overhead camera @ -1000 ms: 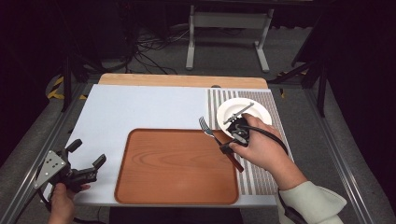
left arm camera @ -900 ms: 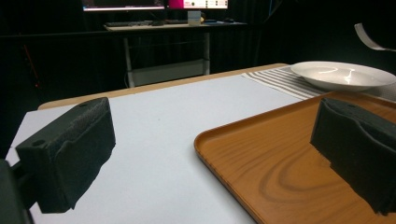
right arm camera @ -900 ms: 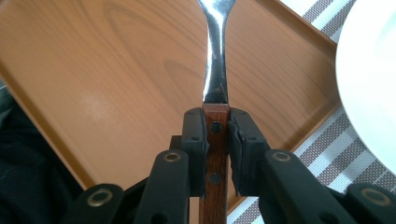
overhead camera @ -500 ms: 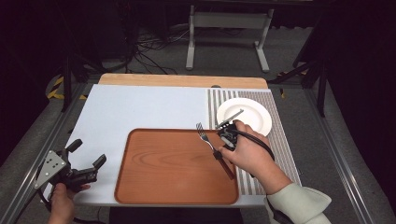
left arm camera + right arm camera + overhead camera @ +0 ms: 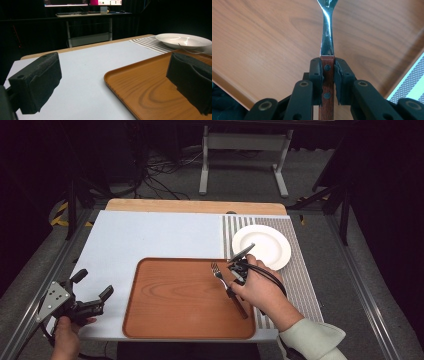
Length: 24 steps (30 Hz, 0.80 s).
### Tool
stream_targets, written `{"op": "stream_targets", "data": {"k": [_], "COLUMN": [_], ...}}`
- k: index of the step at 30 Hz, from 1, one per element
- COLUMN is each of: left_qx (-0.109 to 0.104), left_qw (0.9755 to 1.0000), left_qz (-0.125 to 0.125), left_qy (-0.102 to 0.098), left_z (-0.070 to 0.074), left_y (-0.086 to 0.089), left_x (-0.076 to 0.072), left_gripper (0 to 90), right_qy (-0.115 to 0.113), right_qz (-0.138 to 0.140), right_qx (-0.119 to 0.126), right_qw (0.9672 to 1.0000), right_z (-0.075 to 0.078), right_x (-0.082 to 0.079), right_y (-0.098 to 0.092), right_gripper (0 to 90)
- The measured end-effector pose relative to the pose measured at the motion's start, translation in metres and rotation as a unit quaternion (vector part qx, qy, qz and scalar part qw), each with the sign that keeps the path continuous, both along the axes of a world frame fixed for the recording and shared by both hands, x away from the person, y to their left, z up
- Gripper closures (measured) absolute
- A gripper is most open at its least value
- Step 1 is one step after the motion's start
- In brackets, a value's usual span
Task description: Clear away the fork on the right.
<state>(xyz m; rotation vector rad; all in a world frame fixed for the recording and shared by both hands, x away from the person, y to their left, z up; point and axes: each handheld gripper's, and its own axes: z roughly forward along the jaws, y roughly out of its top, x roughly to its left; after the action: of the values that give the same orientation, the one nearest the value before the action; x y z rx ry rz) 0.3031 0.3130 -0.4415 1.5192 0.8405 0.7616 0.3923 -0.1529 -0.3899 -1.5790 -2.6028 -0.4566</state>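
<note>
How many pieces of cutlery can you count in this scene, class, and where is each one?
1. A single fork, with a wooden handle, is held in the right gripper over the right side of the wooden tray. The white plate beyond it looks bare.

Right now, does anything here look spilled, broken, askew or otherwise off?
Nothing stands out. The right gripper holds a fork by its wooden handle over the wooden tray; the white plate sits flat and looks clean on the striped mat.
</note>
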Motion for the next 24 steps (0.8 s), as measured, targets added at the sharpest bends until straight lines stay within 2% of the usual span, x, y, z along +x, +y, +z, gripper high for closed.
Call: {"op": "stream_targets", "data": {"k": [6,24], "left_qx": [0.0,-0.002], "left_qw": [1.0,1.0], "left_qz": [0.0,0.001], "left_qy": [0.0,0.0], "left_z": [0.0,0.0], "left_y": [0.0,0.0], "left_x": [0.0,0.0], "left_gripper": [0.5,0.5], "right_qy": [0.014,0.045], "right_qz": [-0.012,-0.031], "right_qx": [-0.012,-0.017], "right_qw": [0.9998,0.9984], "right_z": [-0.005,-0.015], "right_x": [0.001,0.004], "right_y": [0.0,0.001], "right_gripper": [77.8,77.5]}}
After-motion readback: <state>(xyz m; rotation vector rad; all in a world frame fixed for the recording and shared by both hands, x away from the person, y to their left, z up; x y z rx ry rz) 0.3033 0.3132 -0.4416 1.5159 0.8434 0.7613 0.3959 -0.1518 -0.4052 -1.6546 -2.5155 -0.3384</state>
